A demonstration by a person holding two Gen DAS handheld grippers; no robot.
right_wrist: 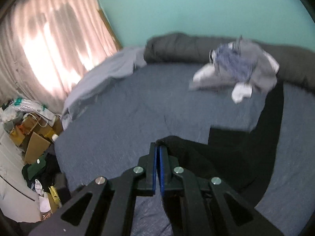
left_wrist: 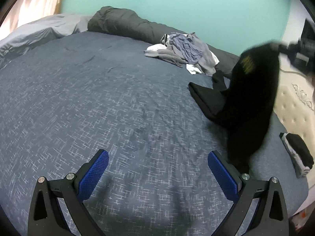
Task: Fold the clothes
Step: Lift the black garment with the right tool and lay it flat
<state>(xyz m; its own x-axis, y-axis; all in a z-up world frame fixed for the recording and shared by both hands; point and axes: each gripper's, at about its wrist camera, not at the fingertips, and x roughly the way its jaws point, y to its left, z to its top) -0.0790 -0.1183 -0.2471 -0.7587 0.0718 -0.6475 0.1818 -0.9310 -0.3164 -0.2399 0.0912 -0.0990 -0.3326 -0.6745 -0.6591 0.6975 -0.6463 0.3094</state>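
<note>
A black garment (left_wrist: 250, 102) with a yellow mark hangs from my right gripper (left_wrist: 275, 46) above the blue bedspread (left_wrist: 98, 98), its lower end trailing on the bed. In the right wrist view my right gripper (right_wrist: 157, 147) is shut on the black garment (right_wrist: 196, 157). My left gripper (left_wrist: 158, 157) is open and empty, low over the bedspread, just left of the garment's hanging tip. A pile of unfolded grey, blue and white clothes (left_wrist: 185, 53) lies at the far side of the bed; it also shows in the right wrist view (right_wrist: 240, 68).
A dark rolled duvet (left_wrist: 126, 23) lies along the teal wall. A grey pillow (left_wrist: 39, 31) is at far left. A folded black and grey stack (left_wrist: 299, 155) sits at the bed's right edge. Boxes and bags (right_wrist: 33, 133) crowd the floor by the curtain (right_wrist: 49, 45).
</note>
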